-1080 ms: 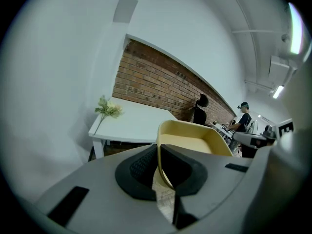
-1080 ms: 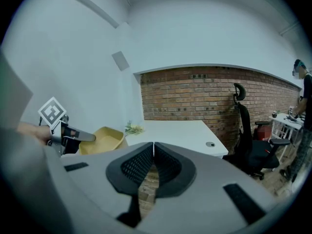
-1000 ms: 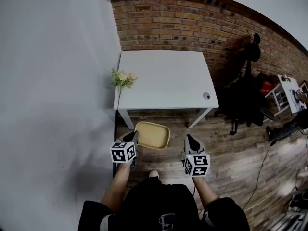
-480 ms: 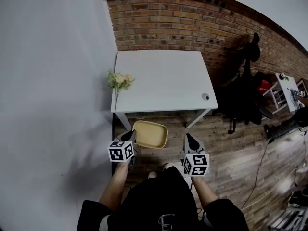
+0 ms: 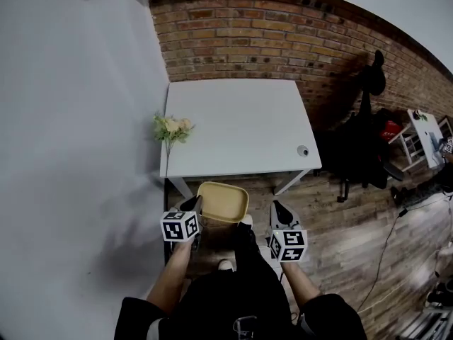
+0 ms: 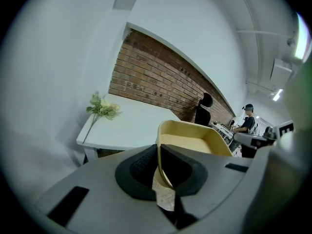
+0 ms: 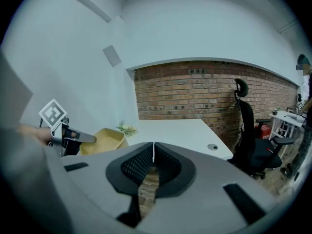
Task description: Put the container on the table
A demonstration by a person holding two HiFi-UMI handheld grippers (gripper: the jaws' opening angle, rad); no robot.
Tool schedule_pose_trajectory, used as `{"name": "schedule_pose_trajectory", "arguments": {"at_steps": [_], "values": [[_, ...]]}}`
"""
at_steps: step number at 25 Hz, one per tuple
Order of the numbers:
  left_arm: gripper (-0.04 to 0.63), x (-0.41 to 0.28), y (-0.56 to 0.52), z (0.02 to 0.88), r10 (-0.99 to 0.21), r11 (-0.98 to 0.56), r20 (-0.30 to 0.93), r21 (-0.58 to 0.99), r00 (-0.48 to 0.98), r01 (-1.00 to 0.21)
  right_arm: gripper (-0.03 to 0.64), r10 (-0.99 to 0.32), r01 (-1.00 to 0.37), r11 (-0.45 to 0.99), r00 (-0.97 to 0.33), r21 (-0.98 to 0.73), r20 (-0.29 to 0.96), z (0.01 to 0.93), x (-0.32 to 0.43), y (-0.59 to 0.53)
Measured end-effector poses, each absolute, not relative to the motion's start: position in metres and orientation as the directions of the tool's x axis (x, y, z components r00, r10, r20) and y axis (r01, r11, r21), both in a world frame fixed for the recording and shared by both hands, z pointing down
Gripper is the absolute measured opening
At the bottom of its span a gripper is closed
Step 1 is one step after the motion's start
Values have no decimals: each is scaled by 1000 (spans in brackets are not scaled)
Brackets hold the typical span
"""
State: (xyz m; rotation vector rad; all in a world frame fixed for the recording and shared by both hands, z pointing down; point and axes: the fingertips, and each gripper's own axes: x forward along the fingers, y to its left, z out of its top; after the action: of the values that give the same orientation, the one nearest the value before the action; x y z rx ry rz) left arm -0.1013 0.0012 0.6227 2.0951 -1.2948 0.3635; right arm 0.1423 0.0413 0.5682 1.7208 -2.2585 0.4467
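Note:
A shallow yellow container (image 5: 222,202) hangs in the air just short of the white table's (image 5: 237,129) near edge. My left gripper (image 5: 195,205) is shut on its left rim; in the left gripper view the thin yellow rim (image 6: 161,162) runs between the two black pads, with the container (image 6: 195,138) stretching ahead. My right gripper (image 5: 277,211) is shut with nothing in it, to the right of the container. In the right gripper view its jaws (image 7: 152,160) meet, and the container (image 7: 101,140) and the left gripper (image 7: 73,136) show at the left.
A bunch of pale flowers (image 5: 170,127) lies at the table's left edge. A round cable hole (image 5: 303,149) sits near the table's front right corner. A black office chair (image 5: 364,137) stands to the right by the brick wall (image 5: 283,41). The floor is wooden.
The table has come closer in the head view as the person steps toward it. Both grippers and the held container keep their hold and relative place.

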Motion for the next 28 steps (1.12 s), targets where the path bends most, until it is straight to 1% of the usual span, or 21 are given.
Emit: {"name": "schedule_pose_trajectory", "arguments": {"at_steps": [10,19,28], "values": [[28,-87,-90,626,-708,-260,548,385,446,-885,26,-868,-951,290,-308,-105,391,573,152,-67],[28,-68,-172,627,-723,-171,567,406,394,-898,26,-843,-932,339,-360,-125,400,573,174,-168],[28,-70,-228,620,-760,-76,566,410,319,-909,26,-811,-904,401,-427,-152,399,575,178,-234]]}}
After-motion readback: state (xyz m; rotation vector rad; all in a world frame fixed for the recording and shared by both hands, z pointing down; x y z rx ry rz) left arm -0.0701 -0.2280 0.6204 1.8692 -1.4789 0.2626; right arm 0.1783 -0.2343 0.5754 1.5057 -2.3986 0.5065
